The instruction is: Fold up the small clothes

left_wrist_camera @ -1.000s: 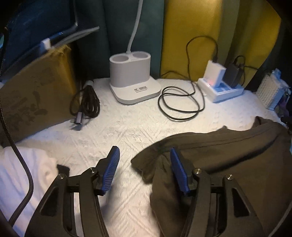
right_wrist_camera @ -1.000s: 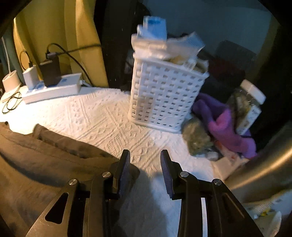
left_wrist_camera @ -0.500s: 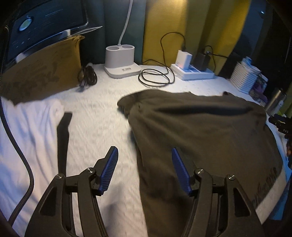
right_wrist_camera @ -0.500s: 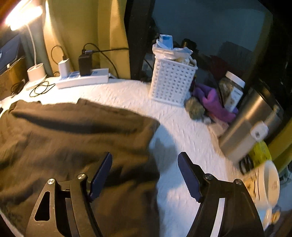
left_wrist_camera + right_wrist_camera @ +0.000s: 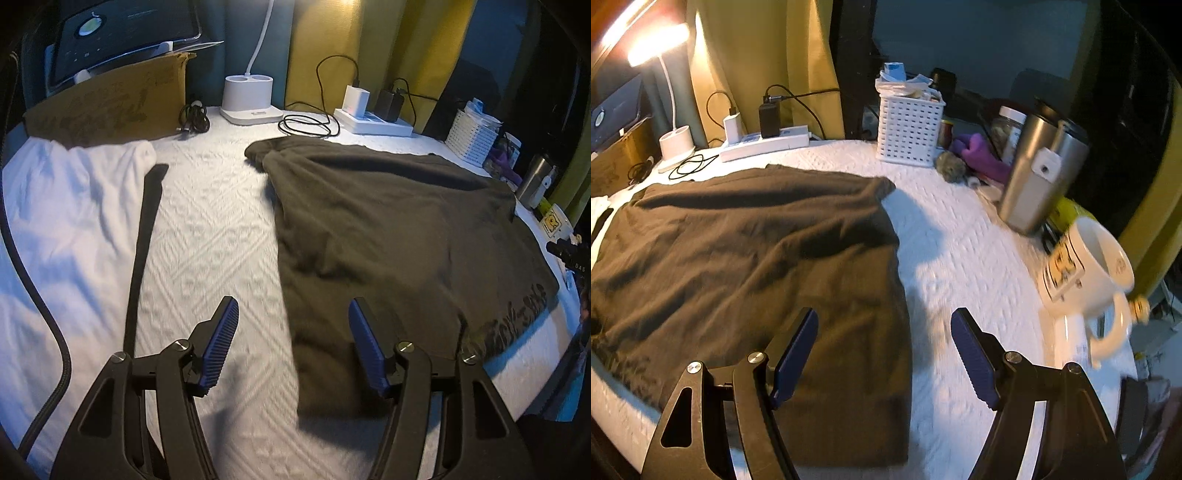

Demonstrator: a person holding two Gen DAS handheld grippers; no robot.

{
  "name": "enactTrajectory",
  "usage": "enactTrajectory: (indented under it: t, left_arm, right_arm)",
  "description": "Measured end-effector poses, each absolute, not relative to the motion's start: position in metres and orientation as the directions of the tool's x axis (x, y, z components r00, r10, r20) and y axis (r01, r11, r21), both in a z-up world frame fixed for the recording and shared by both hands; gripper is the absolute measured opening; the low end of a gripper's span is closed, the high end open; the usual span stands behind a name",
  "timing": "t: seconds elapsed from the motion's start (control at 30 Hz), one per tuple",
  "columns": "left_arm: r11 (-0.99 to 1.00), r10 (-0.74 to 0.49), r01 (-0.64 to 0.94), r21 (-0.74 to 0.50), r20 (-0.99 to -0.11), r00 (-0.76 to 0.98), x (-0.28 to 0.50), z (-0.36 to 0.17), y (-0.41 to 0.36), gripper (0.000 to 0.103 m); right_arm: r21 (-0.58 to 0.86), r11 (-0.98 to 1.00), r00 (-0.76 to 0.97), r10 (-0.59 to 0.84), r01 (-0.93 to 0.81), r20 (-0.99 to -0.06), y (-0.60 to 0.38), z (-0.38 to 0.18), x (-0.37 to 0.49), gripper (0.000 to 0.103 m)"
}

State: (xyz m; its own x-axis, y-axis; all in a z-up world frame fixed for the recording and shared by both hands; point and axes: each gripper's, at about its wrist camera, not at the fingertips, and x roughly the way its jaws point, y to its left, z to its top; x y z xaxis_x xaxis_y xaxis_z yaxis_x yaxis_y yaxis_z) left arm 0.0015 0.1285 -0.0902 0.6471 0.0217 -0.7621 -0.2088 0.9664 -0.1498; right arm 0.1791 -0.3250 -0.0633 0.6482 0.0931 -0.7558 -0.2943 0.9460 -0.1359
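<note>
A dark olive garment (image 5: 388, 229) lies spread out flat on the white textured table cover (image 5: 207, 236). My left gripper (image 5: 292, 301) hovers open over the garment's near left edge, which runs between the blue pads (image 5: 221, 339); they touch nothing. In the right wrist view the same garment (image 5: 738, 240) fills the left half. My right gripper (image 5: 885, 311) is open wide above its right edge, the left finger over cloth and the right finger over bare cover. Neither gripper holds anything.
A white garment (image 5: 66, 206) with a black strip (image 5: 142, 240) lies to the left. Along the back stand a cardboard box (image 5: 107, 107), lamp base (image 5: 249, 96), coiled cable (image 5: 310, 125) and power strip (image 5: 373, 122). At the right: white basket (image 5: 908, 129), steel tumbler (image 5: 1038, 173), mug (image 5: 1086, 266).
Both grippers have drawn back from the garment's far corners toward the table's near edge. The right jaws have widened. The garment has gone from bunched to spread flat.
</note>
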Motion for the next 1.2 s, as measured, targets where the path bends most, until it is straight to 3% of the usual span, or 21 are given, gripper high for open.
enactTrajectory:
  t: [0.33,0.63,0.67,0.7,0.73,0.8,0.83,1.03,1.2]
  left_arm:
    - [0.962,-0.081,-0.147,-0.229,-0.755,0.651,-0.025,-0.107,0.117,0.062]
    - [0.958,-0.084,-0.152,-0.243,-0.746,0.661,-0.023,-0.111,0.110,0.061]
    - [0.960,-0.086,-0.144,-0.239,-0.744,0.663,-0.024,-0.112,0.108,0.051]
    - [0.962,-0.089,-0.135,-0.235,-0.745,0.661,-0.024,-0.112,0.106,0.032]
    - [0.963,-0.093,-0.130,-0.234,-0.748,0.657,-0.023,-0.113,0.104,0.026]
    - [0.969,-0.081,-0.125,-0.212,-0.753,0.653,-0.023,-0.113,0.100,0.005]
    - [0.970,-0.073,-0.128,-0.205,-0.754,0.653,-0.023,-0.111,0.100,0.005]
    - [0.970,-0.017,-0.158,-0.184,-0.703,0.711,-0.043,-0.075,0.109,0.005]
    - [0.976,-0.006,-0.155,-0.152,-0.731,0.682,-0.049,-0.074,0.107,0.005]
  right_arm:
    - [-0.083,0.965,0.634,0.099,-0.250,-0.767,-0.352,-0.086,0.139,0.076]
    - [0.149,0.973,0.636,0.229,-0.178,-0.737,-0.386,-0.104,0.121,0.075]
    - [0.163,0.970,0.637,0.241,-0.180,-0.732,-0.385,-0.104,0.121,0.074]
    - [0.181,0.966,0.638,0.257,-0.184,-0.726,-0.384,-0.105,0.122,0.061]
    - [0.195,0.964,0.641,0.267,-0.183,-0.720,-0.381,-0.106,0.123,0.047]
    - [0.193,0.959,0.636,0.282,-0.207,-0.718,-0.371,-0.108,0.125,0.033]
    - [0.188,0.958,0.631,0.285,-0.219,-0.722,-0.365,-0.109,0.126,0.017]
    - [0.096,0.962,0.660,0.247,-0.257,-0.709,-0.354,-0.085,0.119,0.013]
    - [0.007,0.958,0.657,0.202,-0.287,-0.727,-0.350,-0.075,0.104,0.013]
